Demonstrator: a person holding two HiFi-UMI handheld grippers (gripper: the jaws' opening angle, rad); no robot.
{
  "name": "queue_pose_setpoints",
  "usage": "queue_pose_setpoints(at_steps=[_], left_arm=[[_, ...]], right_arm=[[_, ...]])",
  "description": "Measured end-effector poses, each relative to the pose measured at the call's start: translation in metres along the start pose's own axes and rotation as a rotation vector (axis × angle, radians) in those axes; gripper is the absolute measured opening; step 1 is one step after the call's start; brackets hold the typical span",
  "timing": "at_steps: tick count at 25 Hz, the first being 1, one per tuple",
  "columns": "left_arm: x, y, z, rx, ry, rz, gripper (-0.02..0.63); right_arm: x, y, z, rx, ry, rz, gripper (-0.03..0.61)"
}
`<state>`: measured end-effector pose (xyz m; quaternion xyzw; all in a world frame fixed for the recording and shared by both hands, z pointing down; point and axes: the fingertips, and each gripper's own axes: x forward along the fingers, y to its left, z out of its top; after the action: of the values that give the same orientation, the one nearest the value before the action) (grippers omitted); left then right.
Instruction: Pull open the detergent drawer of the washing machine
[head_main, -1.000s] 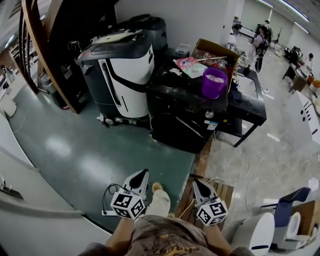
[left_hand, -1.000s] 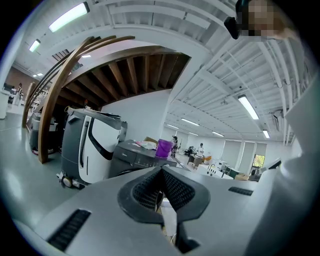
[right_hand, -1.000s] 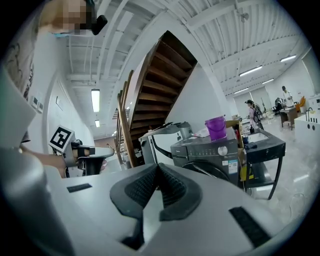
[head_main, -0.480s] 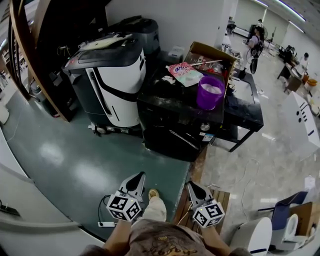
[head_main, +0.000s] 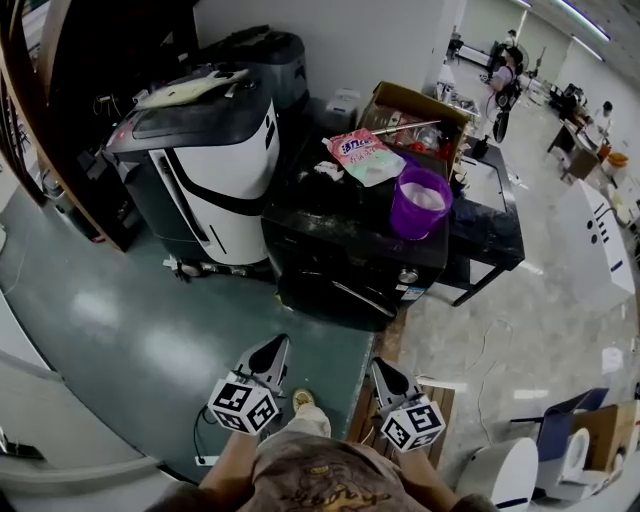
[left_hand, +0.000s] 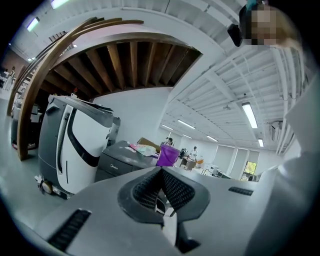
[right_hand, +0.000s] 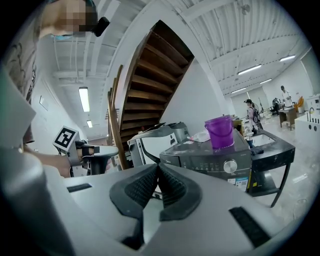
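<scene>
The dark washing machine (head_main: 345, 255) is seen mid-frame, well apart from both grippers at the lower edge. The left gripper (head_main: 276, 346) and the right gripper (head_main: 379, 366) are pointed toward it, jaws pressed together on nothing. The detergent drawer cannot be made out. The control panel (right_hand: 210, 161) runs crosswise and is faced more squarely by the right gripper.

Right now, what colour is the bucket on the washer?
The bucket is purple, clearest in the head view.
</scene>
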<state>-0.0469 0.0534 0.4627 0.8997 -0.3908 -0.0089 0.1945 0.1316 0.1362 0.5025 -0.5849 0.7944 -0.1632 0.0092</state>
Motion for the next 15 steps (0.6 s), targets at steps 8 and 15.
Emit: queue_pose_setpoints(at_steps=[8,15], left_arm=[[0.034,0.043,0.026,-0.008,0.008,0.002,0.021],[0.065,0.061,0.035,-0.008,0.011,-0.033,0.021]], right_arm=[[0.068,0.003,0.017,-0.021,0.005,0.032,0.003],[0.101,-0.007,0.024,-0.023,0.005,0.015,0.003]])
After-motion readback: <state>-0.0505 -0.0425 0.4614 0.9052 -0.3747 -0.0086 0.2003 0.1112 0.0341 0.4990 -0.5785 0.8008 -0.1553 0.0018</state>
